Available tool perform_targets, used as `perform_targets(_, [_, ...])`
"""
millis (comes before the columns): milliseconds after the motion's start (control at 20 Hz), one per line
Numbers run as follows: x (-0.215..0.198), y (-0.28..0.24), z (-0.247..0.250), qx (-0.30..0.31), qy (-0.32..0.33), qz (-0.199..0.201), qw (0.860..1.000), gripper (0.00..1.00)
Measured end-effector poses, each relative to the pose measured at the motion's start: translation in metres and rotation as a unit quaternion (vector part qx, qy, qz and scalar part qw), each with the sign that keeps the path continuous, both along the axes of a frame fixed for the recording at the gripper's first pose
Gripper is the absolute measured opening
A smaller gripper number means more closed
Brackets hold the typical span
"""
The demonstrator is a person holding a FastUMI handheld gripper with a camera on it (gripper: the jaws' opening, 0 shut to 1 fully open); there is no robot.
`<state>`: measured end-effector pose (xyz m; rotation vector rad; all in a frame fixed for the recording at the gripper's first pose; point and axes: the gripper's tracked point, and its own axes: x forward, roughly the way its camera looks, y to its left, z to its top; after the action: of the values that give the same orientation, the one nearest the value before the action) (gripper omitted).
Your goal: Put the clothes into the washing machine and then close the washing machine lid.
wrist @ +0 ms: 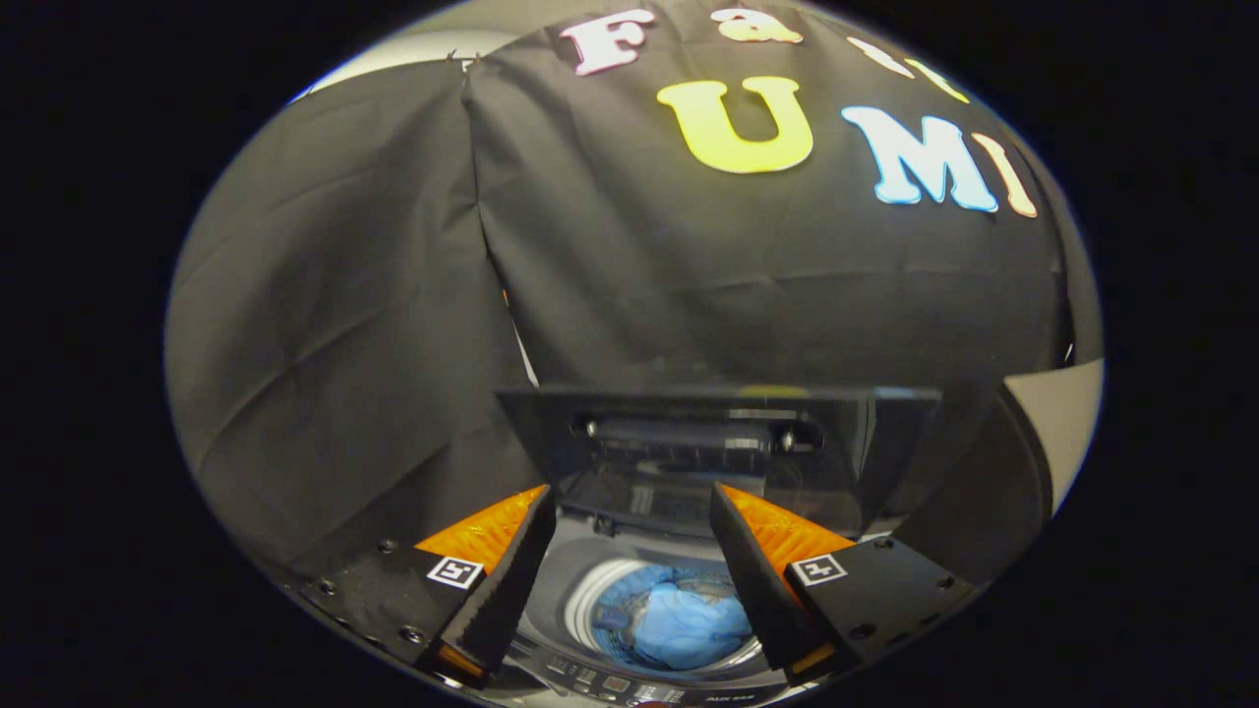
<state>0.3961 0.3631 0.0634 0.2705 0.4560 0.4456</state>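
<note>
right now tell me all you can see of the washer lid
The lid is raised, standing near upright at the back of the washer, against the black cloth wall. It looks dark, glossy and partly see-through, with a long handle recess near its top edge. Nothing touches it; the open gripper is in front, above the drum holding blue clothes.

Staged laundry booth: top-load washing machine (649, 590) w/ lid (718, 433) raised, black cloth wall (393, 295) draped close behind it.
</note>
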Motion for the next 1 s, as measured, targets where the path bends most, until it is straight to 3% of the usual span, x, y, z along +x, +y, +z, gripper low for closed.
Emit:
perform_targets(300, [0.062, -0.016, 0.043, 0.005, -0.01, -0.045, 0.999, 0.98])
perform_targets(650, [0.127, -0.017, 0.02, -0.009, 0.045, -0.087, 0.995, 0.98])
perform_targets(1000, [0.147, -0.009, -0.016, -0.043, 0.079, -0.091, 0.992, 0.98])
